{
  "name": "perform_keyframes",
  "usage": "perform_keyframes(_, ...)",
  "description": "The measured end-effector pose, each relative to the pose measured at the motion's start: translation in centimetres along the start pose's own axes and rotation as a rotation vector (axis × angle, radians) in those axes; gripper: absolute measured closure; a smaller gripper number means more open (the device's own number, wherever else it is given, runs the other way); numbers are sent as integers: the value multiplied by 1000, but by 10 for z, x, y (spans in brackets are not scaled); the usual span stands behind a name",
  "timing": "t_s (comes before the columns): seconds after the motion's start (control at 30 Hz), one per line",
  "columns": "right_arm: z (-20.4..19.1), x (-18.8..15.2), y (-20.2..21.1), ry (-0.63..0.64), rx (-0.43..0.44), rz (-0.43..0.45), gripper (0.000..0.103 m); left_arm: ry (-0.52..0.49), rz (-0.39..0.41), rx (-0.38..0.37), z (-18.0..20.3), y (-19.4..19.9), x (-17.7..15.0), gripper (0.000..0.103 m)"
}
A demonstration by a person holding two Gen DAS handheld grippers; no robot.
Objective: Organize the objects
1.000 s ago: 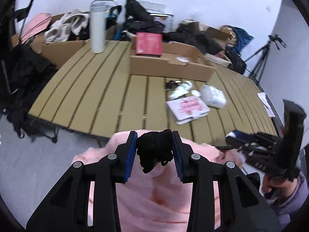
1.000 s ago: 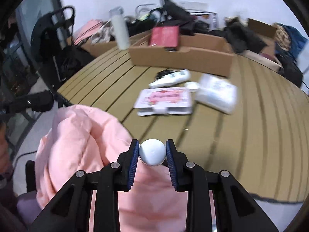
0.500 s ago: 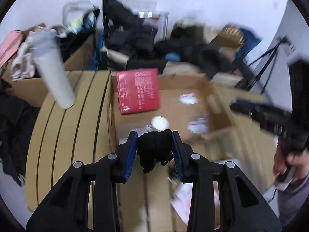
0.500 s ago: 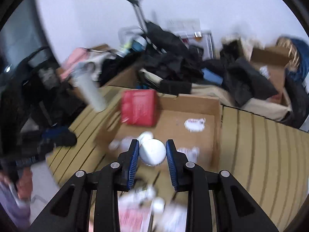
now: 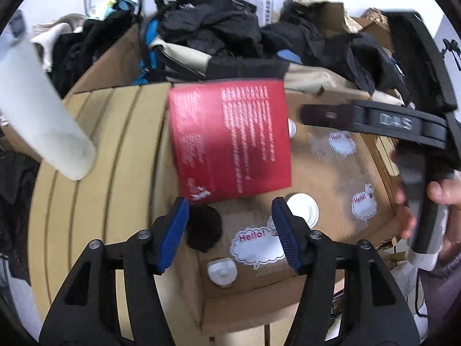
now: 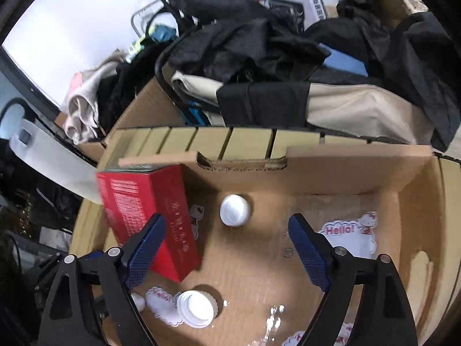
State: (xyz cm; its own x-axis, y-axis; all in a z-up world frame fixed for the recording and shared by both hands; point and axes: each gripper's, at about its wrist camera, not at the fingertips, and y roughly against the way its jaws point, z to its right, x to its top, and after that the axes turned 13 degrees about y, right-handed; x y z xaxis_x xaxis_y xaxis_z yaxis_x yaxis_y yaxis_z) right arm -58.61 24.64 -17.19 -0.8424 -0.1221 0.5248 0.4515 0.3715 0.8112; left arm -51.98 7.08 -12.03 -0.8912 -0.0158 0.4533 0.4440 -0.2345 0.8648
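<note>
An open cardboard box [image 5: 331,173] [image 6: 360,173] stands on the slatted table. Inside are a red box [image 5: 230,141] [image 6: 144,216], a white round cap [image 5: 304,209] [image 6: 197,308], a white ball [image 6: 234,210], a small white item [image 5: 222,271] and "Hello!" stickers [image 5: 256,245] [image 6: 348,236]. A black bundle [image 5: 203,227] lies in the box's near left corner, free of my left gripper [image 5: 230,233], which is open above it. My right gripper [image 6: 227,253] is open over the box floor, below the white ball. The right gripper also shows in the left wrist view [image 5: 374,121].
A white tumbler [image 5: 43,121] stands on the table [image 5: 86,173] left of the box. Dark clothes and bags [image 6: 273,57] are piled behind the table's far edge. A white wall is behind them.
Both grippers moved from the table's front edge over the cardboard box and opened. The black bundle and the white ball left the jaws and now lie in the box.
</note>
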Motion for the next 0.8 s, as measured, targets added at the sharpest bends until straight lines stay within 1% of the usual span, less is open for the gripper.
perform_keyframes(0.03,1,0,9,-5,-7,5,14,14,7,9,-3,9,1,40)
perform_keyframes(0.07,1,0,19,-6,-14,9,14,25,10,21,-6,17,2,32)
perform_keyframes(0.1,0,0,31,-1,-18,12,14,38,18,44,-10,29,3,28)
perform_keyframes(0.13,-3,-2,49,16,-30,10,14,43,26,62,-12,41,1,20)
perform_keyframes(0.17,-7,-4,63,37,-48,6,14,46,37,81,-15,53,-1,16)
perform_keyframes(0.23,-16,-11,100,104,-107,3,14,39,63,101,-20,82,-8,12)
perform_keyframes(0.27,-19,-16,118,139,-135,4,14,34,68,112,-22,96,-13,7)
perform_keyframes(0.33,-28,-33,162,200,-203,8,14,39,88,131,-27,129,-27,2)
perform_keyframes(0.43,-34,-67,216,235,-256,23,14,56,118,129,-34,171,-56,0)
perform_keyframes(0.53,-41,-101,250,237,-279,25,14,73,137,143,-37,200,-87,0)
perform_keyframes(0.6,-49,-126,270,229,-283,43,14,91,155,152,-36,218,-109,0)
perform_keyframes(0.67,-60,-151,286,229,-262,70,14,101,180,149,-35,236,-134,0)
perform_keyframes(0.7,-66,-164,292,233,-258,82,14,105,204,150,-36,248,-153,0)
perform_keyframes(0.73,-76,-185,300,247,-261,104,14,110,233,156,-36,258,-172,0)
perform_keyframes(0.8,-93,-228,310,268,-261,151,14,112,310,142,-40,279,-226,0)
